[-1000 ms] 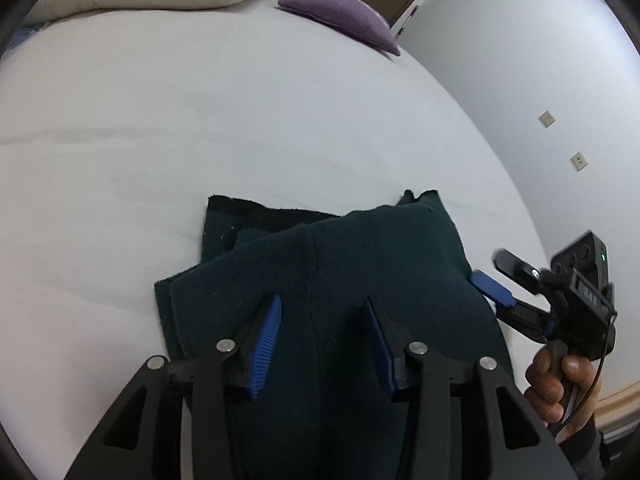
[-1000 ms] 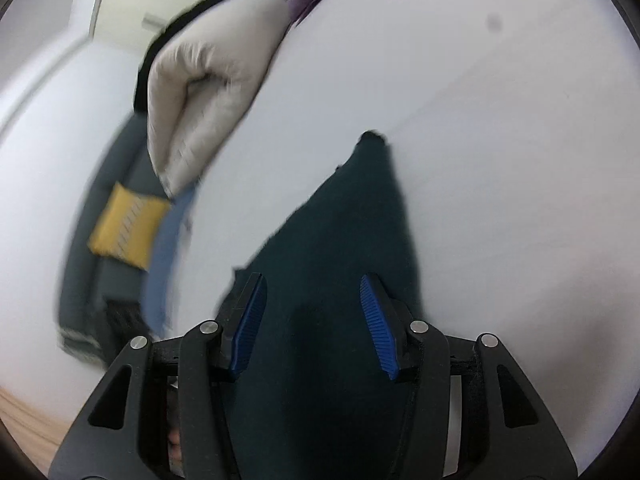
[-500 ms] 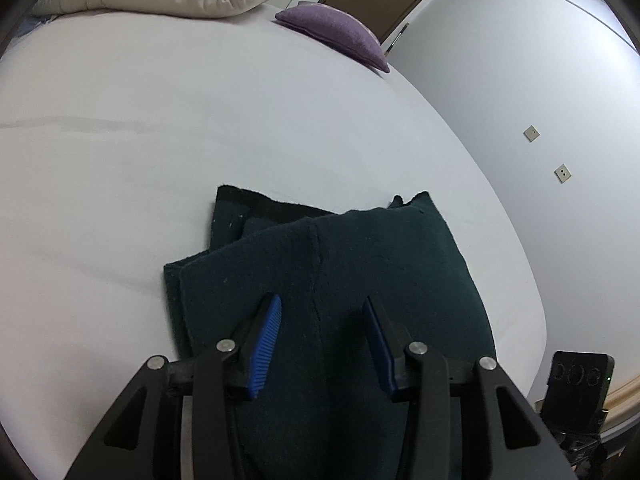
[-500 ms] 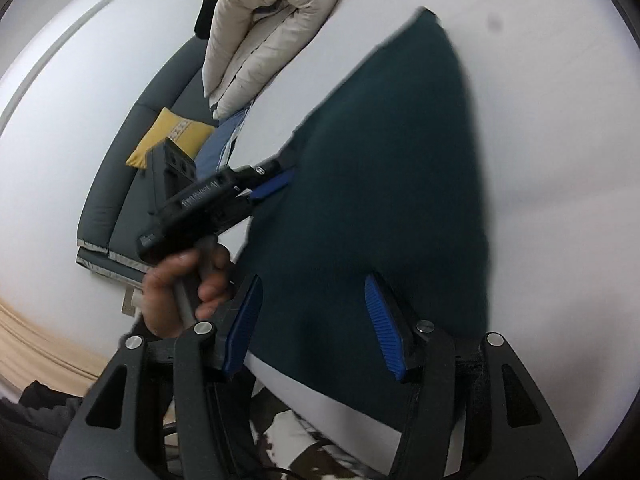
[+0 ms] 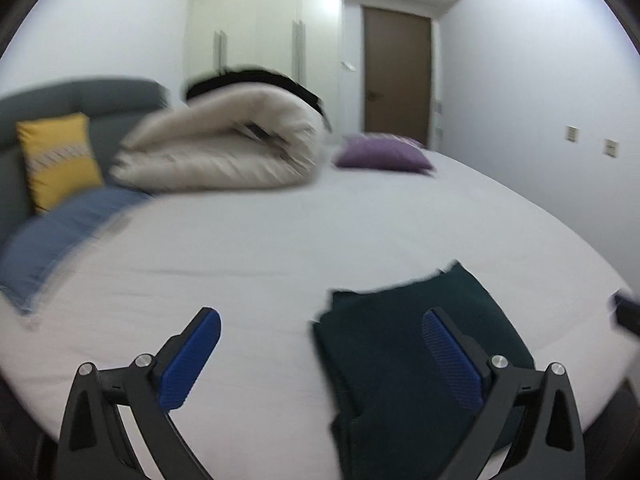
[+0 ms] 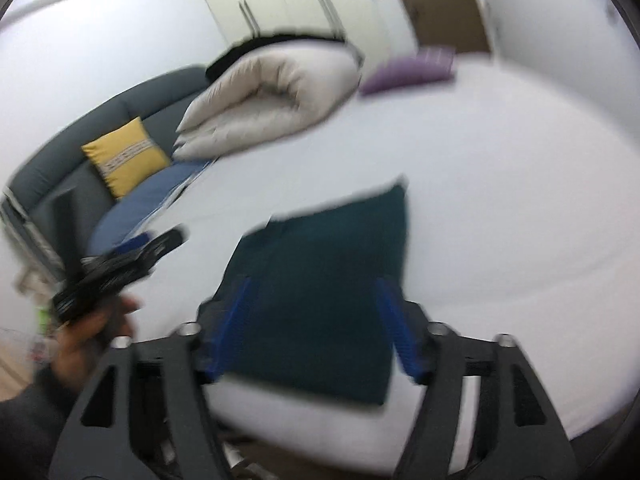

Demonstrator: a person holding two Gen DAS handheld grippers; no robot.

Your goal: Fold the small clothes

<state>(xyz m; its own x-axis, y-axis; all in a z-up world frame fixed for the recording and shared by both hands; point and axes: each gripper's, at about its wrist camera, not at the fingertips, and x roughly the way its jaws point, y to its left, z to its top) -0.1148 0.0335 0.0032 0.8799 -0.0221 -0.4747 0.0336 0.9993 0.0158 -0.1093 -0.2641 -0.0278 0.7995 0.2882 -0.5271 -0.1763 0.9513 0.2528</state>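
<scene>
**Folded cloth on the bed, both grippers free**

The cloth (image 5: 416, 344), a dark green garment, lies folded in layers on the white bed (image 5: 280, 248), near the bed's front edge. In the right wrist view the cloth (image 6: 324, 280) shows as a rough rectangle, one corner pointing away toward the far side of the bed (image 6: 500, 184). Both views are blurred, so its seams and edges are hard to read.

The left gripper (image 5: 320, 356) hangs above the bed with its jaws spread wide and nothing between them; its right finger overlaps the cloth in the picture, its left finger is over bare sheet. Seen from the right wrist, the left gripper (image 6: 116, 268) is off to the cloth's left, held by the hand (image 6: 92, 336) (dark sleeve at the wrist).

The right gripper (image 6: 316, 324) is above the cloth's near part, jaws spread and holding nothing. Whether it touches the fabric cannot be told.

Farther back on the bed a rolled beige duvet (image 5: 224, 148) lies, with a purple pillow (image 5: 382, 156) to its right. A blue blanket (image 5: 60, 236) lies at the left edge, in front of a grey headboard (image 5: 80, 96) with a yellow cushion (image 5: 56, 160) leaning on it. Behind stand white wardrobes (image 5: 264, 28) and a brown door (image 5: 396, 76).
</scene>
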